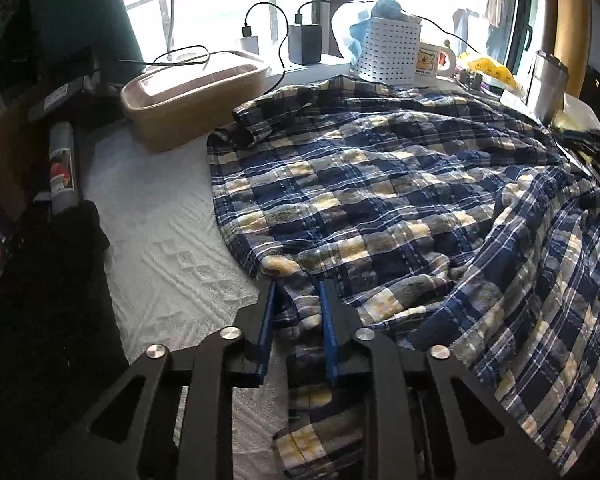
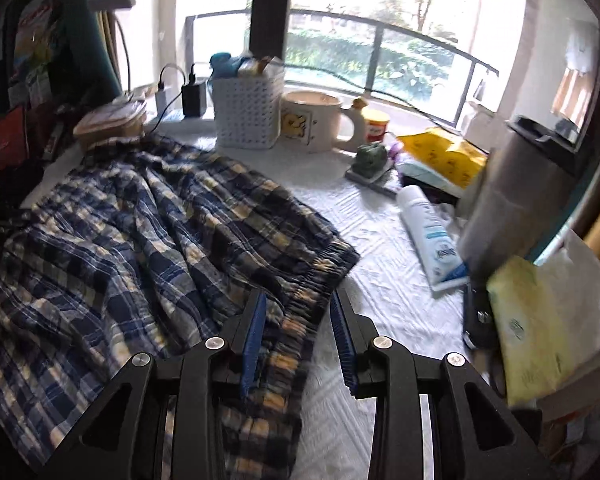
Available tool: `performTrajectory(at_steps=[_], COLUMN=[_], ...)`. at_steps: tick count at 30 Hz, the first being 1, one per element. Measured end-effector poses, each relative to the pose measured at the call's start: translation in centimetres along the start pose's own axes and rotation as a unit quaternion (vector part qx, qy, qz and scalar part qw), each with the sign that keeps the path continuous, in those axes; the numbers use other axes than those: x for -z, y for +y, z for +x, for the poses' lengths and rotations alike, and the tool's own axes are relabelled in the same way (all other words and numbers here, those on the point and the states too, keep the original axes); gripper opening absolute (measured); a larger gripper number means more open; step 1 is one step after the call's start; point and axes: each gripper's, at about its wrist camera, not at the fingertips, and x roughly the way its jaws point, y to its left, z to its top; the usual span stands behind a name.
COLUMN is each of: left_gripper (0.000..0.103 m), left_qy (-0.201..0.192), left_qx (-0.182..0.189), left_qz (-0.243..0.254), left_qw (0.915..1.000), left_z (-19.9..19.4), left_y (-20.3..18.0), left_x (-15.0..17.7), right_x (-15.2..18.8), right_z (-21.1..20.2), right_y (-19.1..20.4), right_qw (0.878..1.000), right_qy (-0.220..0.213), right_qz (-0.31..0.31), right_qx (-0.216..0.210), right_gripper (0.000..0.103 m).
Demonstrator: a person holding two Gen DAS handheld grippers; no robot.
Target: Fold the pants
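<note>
The left gripper (image 1: 298,292) has its jaws spread around a bunched fold of the plaid pants (image 1: 380,184), and the right gripper (image 2: 298,304) stands spread over their elastic waistband (image 2: 320,276). The pants lie rumpled across the white tablecloth (image 1: 168,240), reaching its far edge. There a white perforated basket (image 2: 246,114) holds small packets, beside a seemingly empty cream mug (image 2: 320,120).
</note>
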Motion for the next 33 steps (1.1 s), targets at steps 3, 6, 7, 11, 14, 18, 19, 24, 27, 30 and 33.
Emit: performTrajectory(at_steps=[3, 6, 7, 11, 14, 18, 19, 24, 27, 30, 33], left_gripper=[0.011, 0.01, 0.01, 0.01, 0.01, 0.021, 0.039, 0.061, 0.061, 0.061, 0.062], left_qy=[0.0, 0.0, 0.0, -0.007, -0.008, -0.033, -0.045, -0.093, -0.109, -0.118, -0.12], left_qx=[-0.015, -0.02, -0.022, -0.036, -0.035, -0.022, -0.027, -0.035, -0.028, -0.012, -0.002], left_qz=[0.014, 0.017, 0.016, 0.002, -0.011, -0.036, -0.041, -0.052, -0.049, -0.038, -0.023], left_qw=[0.9998, 0.9997, 0.9996, 0.9993, 0.9993, 0.9985, 0.9978, 0.9937, 0.9925, 0.9922, 0.9925], left_z=[0.0, 0.0, 0.0, -0.2, -0.4, -2.0, -2.9, -7.4, -9.9, -12.0, -13.3], left_y=[-0.3, -0.2, -0.1, 1.0, 1.9, 2.7, 2.8, 2.6, 1.4, -0.8, -3.1], left_x=[-0.2, -0.2, -0.2, -0.2, -0.3, -0.6, -0.5, 0.8, 2.8, 5.3, 7.5], right_x=[-1.6, -2.7, -2.9, -3.4, -4.2, -4.4, -4.3, -2.7, -0.8, 1.7, 4.2], right_z=[3.0, 6.2, 6.7, 8.5, 9.0, 8.1, 7.1, -0.3, -4.5, -7.8, -9.8], right_y=[-1.6, -3.2, -3.2, -2.4, -3.2, -4.6, -4.4, -2.6, -1.1, 0.4, 1.6], right_qw=[0.999, 0.995, 0.995, 0.998, 0.996, 0.997, 0.998, 0.998, 0.997, 0.997, 0.996], right_qy=[0.022, 0.06, 0.06, 0.064, 0.057, 0.046, 0.036, -0.026, -0.047, -0.055, -0.055], right_qz=[0.029, 0.065, 0.061, -0.002, -0.01, 0.032, 0.031, 0.008, -0.001, 0.001, -0.002], right_qx=[-0.009, -0.043, -0.042, 0.015, 0.063, 0.05, 0.046, 0.053, 0.056, 0.056, 0.063], right_gripper=[0.036, 0.067, 0.067, 0.027, 0.027, 0.027, 0.029, 0.071, 0.074, 0.074, 0.074])
